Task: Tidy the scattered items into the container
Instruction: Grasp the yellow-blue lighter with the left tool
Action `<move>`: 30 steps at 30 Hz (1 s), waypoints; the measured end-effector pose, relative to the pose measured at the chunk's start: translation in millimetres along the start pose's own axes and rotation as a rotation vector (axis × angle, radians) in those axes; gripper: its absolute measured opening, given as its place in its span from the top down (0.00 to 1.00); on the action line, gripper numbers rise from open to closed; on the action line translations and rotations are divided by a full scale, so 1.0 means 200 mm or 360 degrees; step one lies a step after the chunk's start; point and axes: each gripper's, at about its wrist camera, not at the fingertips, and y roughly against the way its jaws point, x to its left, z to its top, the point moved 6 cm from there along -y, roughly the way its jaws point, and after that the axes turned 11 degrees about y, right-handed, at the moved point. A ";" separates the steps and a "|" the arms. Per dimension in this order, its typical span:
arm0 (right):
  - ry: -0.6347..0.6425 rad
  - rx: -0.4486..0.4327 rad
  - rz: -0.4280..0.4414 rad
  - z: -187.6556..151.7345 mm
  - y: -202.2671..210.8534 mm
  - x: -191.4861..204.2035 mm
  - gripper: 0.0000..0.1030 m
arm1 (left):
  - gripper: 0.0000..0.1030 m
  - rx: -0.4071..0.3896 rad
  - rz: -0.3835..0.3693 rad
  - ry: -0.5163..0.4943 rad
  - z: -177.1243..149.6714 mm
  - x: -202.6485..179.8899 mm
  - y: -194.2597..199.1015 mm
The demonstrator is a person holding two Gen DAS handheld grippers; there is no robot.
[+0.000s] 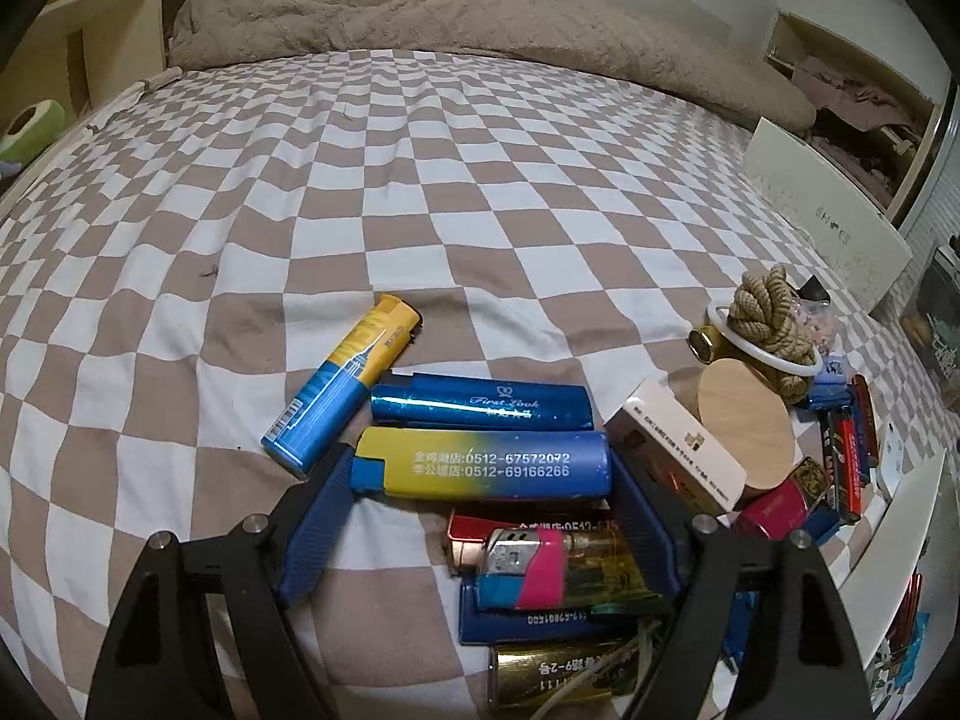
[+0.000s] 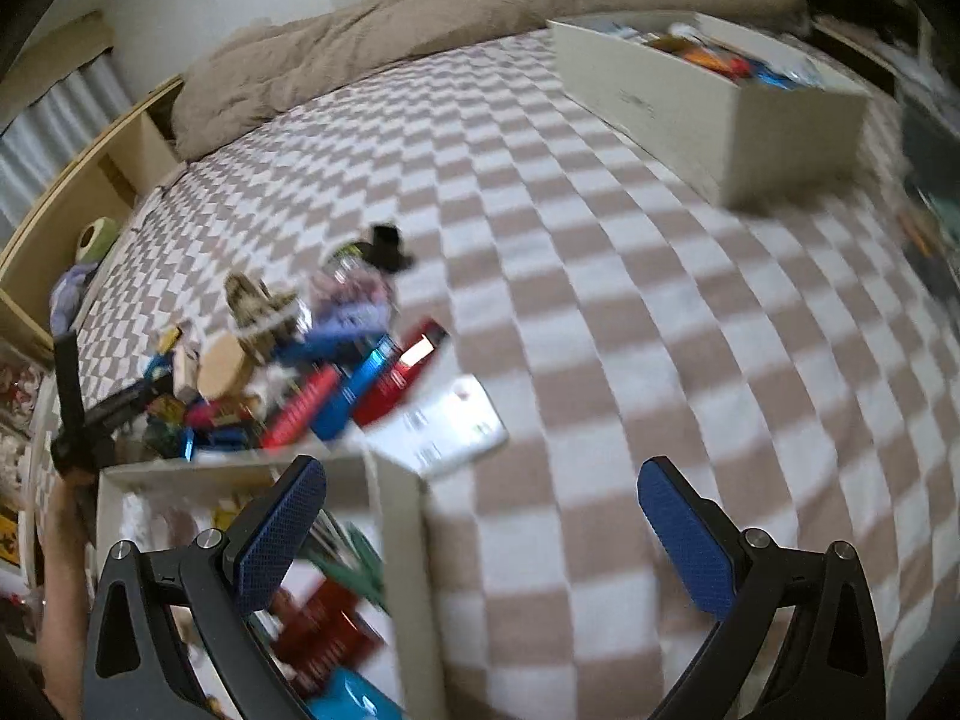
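Observation:
My left gripper (image 1: 480, 475) is shut lengthwise on a yellow and blue lighter (image 1: 480, 461) printed with phone numbers; one blue pad sits at each end of it. It lies on the checkered bed sheet in a pile with a shiny blue lighter (image 1: 480, 405), a yellow-topped blue lighter (image 1: 345, 384) and a pink and blue lighter (image 1: 540, 564). My right gripper (image 2: 483, 474) is open with nothing between its pads, above the sheet beside the white container (image 2: 399, 540). That blurred view shows the pile of items (image 2: 300, 372) just beyond the container.
A rope knot (image 1: 774, 318), a wooden disc (image 1: 744, 414) and a white carton (image 1: 678, 450) lie right of the lighters. A second white box (image 2: 690, 102) stands at the far right of the bed. A beige quilt (image 1: 420, 6) lies along the head. A person's forearm (image 2: 60, 570) shows at left.

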 end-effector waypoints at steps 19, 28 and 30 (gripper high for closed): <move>-0.0026 0.0171 0.0369 0.41 -0.39 0.53 0.00 | 0.20 -0.0038 -0.0025 0.0087 0.00 0.01 0.03; 0.0012 0.0308 0.0401 0.42 -0.58 0.72 0.01 | 0.20 -0.0077 -0.0029 0.0157 0.02 0.03 0.04; 0.0006 0.0344 0.0395 0.43 -0.64 0.75 0.01 | 0.20 -0.0080 -0.0035 0.0161 0.01 0.03 0.05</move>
